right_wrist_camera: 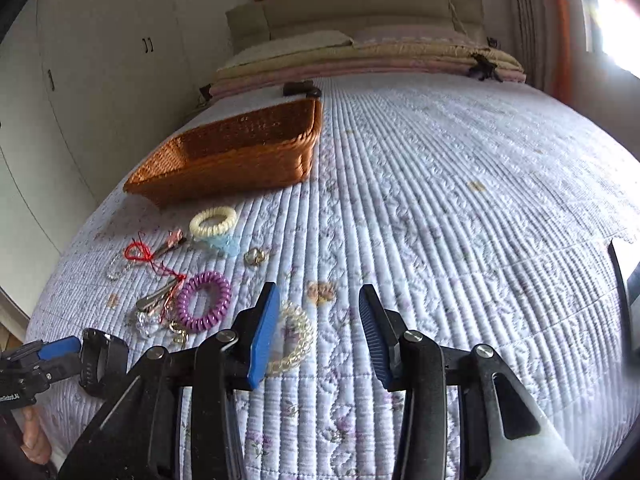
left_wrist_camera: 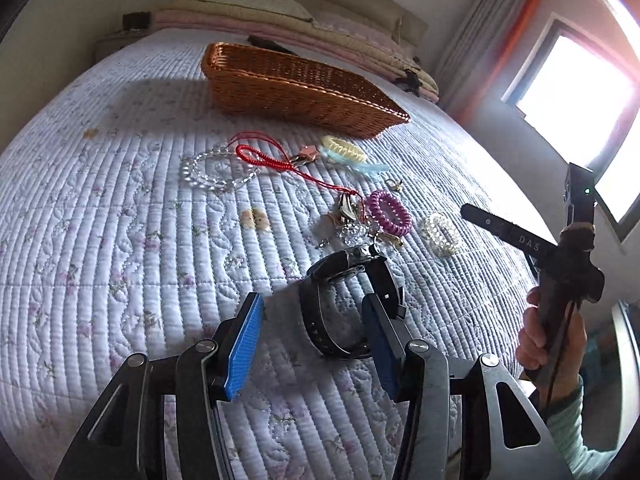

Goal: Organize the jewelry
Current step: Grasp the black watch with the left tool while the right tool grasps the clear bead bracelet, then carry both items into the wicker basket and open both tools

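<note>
Left wrist view first: the left gripper point(left_wrist_camera: 316, 344) sits right over the black wristwatch with the looped strap point(left_wrist_camera: 344, 304), which lies on the pale quilted floral bedspread point(left_wrist_camera: 120, 264), well on the near side of the long brown woven wicker basket point(left_wrist_camera: 296, 88). The watch band stands up as a loop between the blue ribbed pads. The right-hand pad looks like it's against the strap, the other one has a clear gap, so I'd call it parted and not gripping yet (close though). The loop's long axis runs roughly away from the camera, towards the basket, so the jaws straddle it across its narrow side.

Right wrist view: the right gripper point(right_wrist_camera: 320, 336) hangs with jaws apart and nothing between them but quilt. The clear pearly bead bracelet point(right_wrist_camera: 294, 340) lies just off its left finger, partly hidden behind it, also on the near side of the basket. The purple coiled hair tie point(right_wrist_camera: 204, 300) is a bit further left. So left hand is nearer the watch, right hand nearer the bracelet, and I'd guess each one needs a small sideways nudge.
</note>
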`<state>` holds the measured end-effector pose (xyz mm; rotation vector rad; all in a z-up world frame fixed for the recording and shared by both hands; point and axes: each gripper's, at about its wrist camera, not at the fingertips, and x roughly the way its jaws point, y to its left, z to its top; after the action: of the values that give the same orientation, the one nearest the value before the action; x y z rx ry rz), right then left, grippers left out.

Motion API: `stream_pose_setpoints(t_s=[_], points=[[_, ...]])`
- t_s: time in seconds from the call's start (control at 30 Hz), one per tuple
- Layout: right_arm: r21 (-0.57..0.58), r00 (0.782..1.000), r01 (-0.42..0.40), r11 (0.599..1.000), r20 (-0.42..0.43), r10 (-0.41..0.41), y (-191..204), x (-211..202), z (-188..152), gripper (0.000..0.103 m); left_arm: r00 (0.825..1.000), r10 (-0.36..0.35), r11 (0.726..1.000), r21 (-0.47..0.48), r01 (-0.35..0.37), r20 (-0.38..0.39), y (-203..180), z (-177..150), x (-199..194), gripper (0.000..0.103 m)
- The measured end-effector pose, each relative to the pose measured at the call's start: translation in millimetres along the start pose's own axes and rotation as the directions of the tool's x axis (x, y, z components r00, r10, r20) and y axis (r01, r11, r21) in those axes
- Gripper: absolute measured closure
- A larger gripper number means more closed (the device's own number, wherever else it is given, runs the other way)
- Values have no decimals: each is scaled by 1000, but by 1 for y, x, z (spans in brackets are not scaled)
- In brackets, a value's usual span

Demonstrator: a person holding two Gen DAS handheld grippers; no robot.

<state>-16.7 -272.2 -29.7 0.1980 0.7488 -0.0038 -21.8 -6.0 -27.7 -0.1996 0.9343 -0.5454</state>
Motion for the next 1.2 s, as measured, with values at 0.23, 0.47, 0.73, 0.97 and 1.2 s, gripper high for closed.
stream_pose_setpoints(t_s=[0.23,0.47,0.73,0.97,1.2], points=[[-36,994,84,996,-64,-87,9,17,-8,71,997,82,997,7,-82,-15,-8,1,25,69],[-102,989,111,989,-83,-120,17,23,-5,91,990,142,990,-5,-142,-4,-4,2,35,96],[-91,998,49,995,-24,-52,21,6,-5,91,990,113,993,-26,-111,87,-3,1,15,96],[-107,998,-7,994,66,14,44,-16,19,91,977,126,992,0,-128,173,-12,37,-15,96],[-174,986,18,985,164,11,82,-11,113,91,960,124,990,37,-138,251,-21,140,-17,96]])
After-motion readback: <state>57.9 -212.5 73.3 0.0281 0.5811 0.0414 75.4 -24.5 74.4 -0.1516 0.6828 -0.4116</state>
